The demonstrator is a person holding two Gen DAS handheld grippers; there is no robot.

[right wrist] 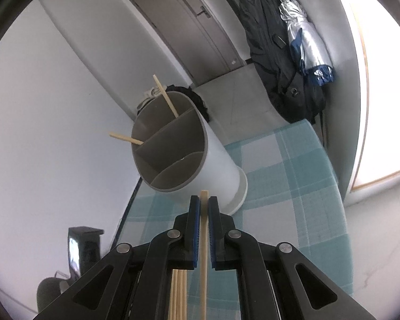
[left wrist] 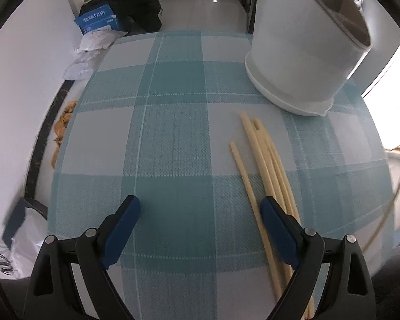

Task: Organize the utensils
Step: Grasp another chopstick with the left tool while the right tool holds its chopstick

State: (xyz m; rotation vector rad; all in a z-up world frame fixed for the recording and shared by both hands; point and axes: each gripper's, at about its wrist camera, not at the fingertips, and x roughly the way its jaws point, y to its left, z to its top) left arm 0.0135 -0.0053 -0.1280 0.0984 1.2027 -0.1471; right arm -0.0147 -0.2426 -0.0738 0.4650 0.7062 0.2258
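Note:
Several pale wooden chopsticks (left wrist: pixel 264 160) lie loose on the checked cloth. My left gripper (left wrist: pixel 200 208) hangs open over the cloth just left of them; its right finger overlaps the bundle, and nothing sits between the fingers. Beyond stands a white utensil holder (left wrist: pixel 304 61) with a grey divided inside. In the right wrist view my right gripper (right wrist: pixel 204 202) is shut on a single chopstick (right wrist: pixel 204 240), whose tip pokes out ahead toward the holder (right wrist: pixel 216 165). Two chopsticks (right wrist: pixel 168 98) lean in the holder's far compartment. More chopsticks (right wrist: pixel 178 293) show below the gripper.
The teal and white checked tablecloth (left wrist: pixel 173 138) covers the table, whose left edge runs along a white wall. A blue box (left wrist: pixel 98 18) and dark clothes lie on the floor beyond. Coats and a silver umbrella (right wrist: pixel 306 40) hang near a grey door (right wrist: pixel 189 26).

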